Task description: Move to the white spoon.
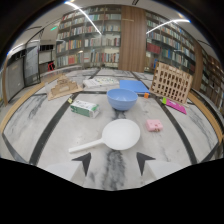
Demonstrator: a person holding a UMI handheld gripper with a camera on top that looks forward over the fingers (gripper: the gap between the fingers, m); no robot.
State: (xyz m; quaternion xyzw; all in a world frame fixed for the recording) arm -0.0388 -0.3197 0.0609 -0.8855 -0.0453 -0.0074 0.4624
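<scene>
Two fingers of tool wide open, holding nothing; go forward, stop over white spoon handle.

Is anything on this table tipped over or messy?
The green-and-white carton lies on its side left of the blue bowl. No spill shows. The white spoon rests flat just beyond the open tongs.

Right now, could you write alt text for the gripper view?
A large white spoon lies on a marble table just ahead of the open tool, with a blue bowl beyond it and library shelves behind.
</scene>
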